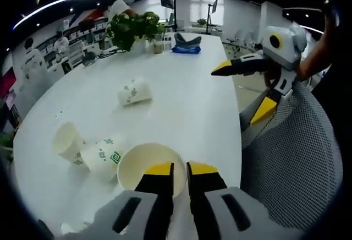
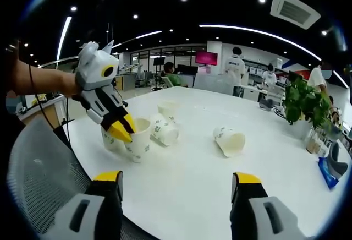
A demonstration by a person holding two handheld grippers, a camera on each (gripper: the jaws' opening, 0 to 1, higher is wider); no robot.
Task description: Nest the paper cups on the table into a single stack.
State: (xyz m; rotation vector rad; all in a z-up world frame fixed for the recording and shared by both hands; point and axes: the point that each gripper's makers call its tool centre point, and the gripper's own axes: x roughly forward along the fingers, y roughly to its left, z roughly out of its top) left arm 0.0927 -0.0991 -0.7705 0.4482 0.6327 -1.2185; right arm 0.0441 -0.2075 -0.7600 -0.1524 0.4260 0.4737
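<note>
Left tool (image 1: 180, 169) pinches cup (image 1: 144, 164) rim.

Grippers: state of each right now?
Left gripper: shut on the rim of the upright white paper cup.
Right gripper: open, holding nothing, above the white table.

green cup (image 1: 104, 156) prints illegible, no readable text

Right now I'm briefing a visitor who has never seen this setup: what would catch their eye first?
Probably the left gripper, shut on the rim of an upright paper cup at the near edge of the white table. Beside it lie tipped paper cups, one alone mid-table. The right gripper hangs open above the table edge.
</note>
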